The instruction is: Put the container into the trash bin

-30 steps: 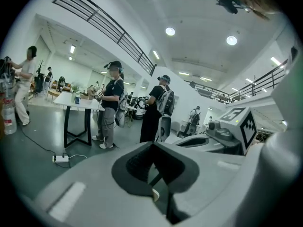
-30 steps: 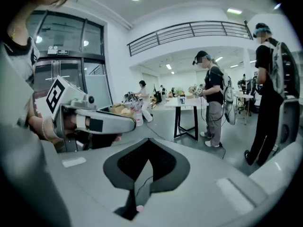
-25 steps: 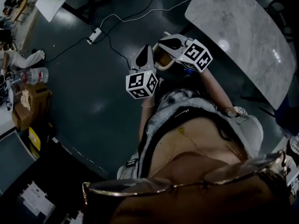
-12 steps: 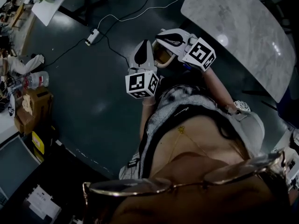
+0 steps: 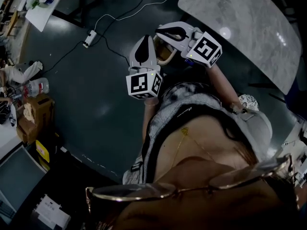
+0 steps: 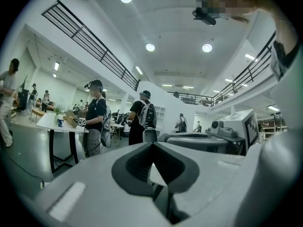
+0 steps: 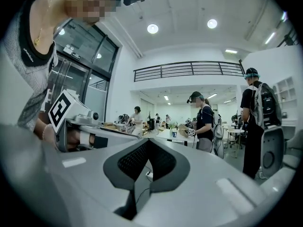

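Risen, left tool (image 5: 146, 42) and right tool (image 5: 161, 34) hang closed, empty, over dark floor (image 5: 96, 95) beside maybe-marble table (image 5: 240, 23).

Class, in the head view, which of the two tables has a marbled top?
The grey table at the upper right. Its top is marbled and round-edged, while the white table at the upper left is plain with straight edges.

The floor (image 5: 96, 104) is dark and glossy. The desk (image 5: 249, 28) looks like smooth, pale veined stone. The left tongs (image 6: 152, 148) and right tongs (image 7: 149, 144) are matt white plastic with dark ribbed pads (image 7: 133, 162).
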### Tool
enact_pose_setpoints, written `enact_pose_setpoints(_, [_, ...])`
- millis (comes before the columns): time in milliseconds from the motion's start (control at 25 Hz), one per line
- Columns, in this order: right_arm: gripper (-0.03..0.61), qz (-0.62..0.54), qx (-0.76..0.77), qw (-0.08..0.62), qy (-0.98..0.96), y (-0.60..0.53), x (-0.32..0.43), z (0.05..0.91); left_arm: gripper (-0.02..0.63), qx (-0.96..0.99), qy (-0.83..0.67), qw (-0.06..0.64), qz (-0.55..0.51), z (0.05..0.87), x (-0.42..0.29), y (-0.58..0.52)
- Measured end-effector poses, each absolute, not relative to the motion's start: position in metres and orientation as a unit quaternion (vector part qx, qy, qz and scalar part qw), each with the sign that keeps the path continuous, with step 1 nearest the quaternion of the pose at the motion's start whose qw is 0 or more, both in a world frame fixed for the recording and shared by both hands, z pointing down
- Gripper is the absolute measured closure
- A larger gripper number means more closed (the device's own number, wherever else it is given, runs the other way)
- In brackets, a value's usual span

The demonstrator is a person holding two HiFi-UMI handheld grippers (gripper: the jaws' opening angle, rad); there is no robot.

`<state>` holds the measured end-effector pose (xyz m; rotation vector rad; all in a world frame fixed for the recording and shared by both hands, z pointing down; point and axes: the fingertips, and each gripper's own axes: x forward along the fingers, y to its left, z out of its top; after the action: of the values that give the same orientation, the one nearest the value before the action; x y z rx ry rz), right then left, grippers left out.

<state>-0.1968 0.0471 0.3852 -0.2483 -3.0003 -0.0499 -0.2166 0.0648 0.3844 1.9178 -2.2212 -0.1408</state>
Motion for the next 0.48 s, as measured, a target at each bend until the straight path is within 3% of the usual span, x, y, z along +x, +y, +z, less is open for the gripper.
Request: enact_pose_setpoints(480, [0.554, -0.020, -0.072, 0.070, -0.995, 0.0430, -0.1871, 0.3865, 0.614, 0.654, -0.748, 0.107, -0.041, 0.3880, -0.2079, 0.0632])
